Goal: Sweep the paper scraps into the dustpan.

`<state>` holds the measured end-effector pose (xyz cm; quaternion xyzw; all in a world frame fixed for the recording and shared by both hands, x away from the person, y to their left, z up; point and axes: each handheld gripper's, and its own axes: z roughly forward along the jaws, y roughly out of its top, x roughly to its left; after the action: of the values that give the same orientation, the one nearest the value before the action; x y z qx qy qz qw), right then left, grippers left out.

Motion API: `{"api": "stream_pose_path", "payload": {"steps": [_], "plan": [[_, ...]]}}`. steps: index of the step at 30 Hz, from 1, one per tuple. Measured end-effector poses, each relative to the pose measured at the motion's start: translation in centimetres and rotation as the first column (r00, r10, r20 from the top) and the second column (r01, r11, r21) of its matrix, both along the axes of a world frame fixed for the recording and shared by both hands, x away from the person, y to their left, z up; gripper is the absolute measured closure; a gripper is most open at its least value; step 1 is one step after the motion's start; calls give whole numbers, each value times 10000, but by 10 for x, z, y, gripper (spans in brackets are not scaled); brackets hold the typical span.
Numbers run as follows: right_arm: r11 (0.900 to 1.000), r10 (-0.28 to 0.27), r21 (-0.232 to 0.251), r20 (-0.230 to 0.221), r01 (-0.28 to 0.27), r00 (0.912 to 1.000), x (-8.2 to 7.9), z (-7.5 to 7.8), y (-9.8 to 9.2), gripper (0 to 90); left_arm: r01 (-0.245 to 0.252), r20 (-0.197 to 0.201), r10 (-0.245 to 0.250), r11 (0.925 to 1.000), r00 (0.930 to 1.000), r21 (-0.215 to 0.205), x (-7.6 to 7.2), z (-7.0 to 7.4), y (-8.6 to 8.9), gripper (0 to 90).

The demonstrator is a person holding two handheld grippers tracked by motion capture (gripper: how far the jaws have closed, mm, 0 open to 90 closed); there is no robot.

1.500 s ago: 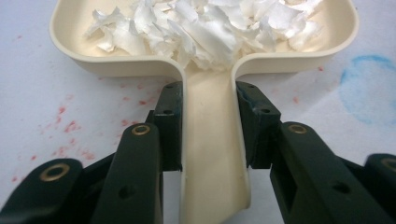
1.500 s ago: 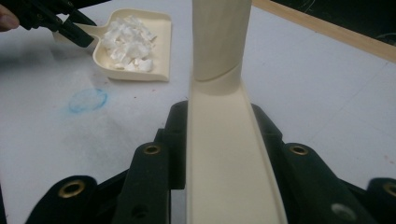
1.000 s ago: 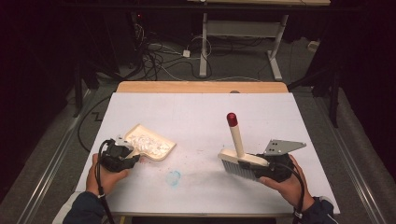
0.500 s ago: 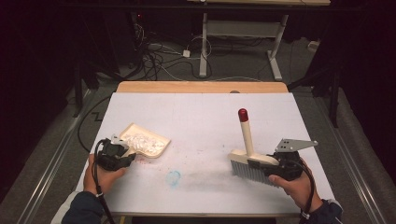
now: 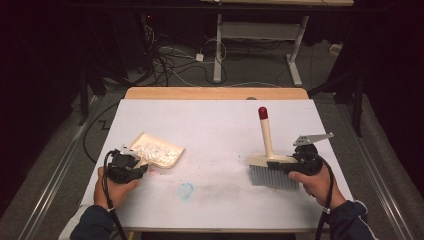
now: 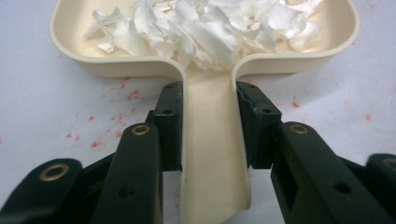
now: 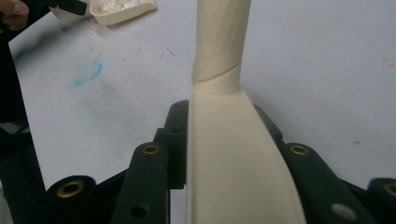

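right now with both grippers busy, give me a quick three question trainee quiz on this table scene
1. True or false: the left gripper is shut on the handle of the dustpan.
2. What fills the dustpan? A) white paper scraps B) red beads C) water
3. Fill in: the right gripper holds the brush by its ____, with the red-tipped handle pointing away from the person.

Key
1. True; its jaws press on both sides of the handle.
2. A; white paper scraps are piled in the pan.
3. Head; the jaws close on the cream block above the bristles, which face the person above the table.
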<state>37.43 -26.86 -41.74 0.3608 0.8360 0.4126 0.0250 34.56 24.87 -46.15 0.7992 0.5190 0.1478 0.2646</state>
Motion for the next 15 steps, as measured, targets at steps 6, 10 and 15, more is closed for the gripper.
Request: {"api": "stream_pose_path", "payload": {"steps": [6,10,15], "plan": [[9999,-2,-153,-564,-6,9984,18,-3,-3,656,-473,59,474,9989,9989,-57,2,0,-10,632],[9996,29,-280,-794,-51,9968,29,-3,-4,642,-613,13,613,9981,9981,32,6,-2,-17,632],[9995,-72,-326,-1037,39,9946,38,-4,-6,601,-568,20,568,9984,9984,-38,7,-4,-21,616]]}}
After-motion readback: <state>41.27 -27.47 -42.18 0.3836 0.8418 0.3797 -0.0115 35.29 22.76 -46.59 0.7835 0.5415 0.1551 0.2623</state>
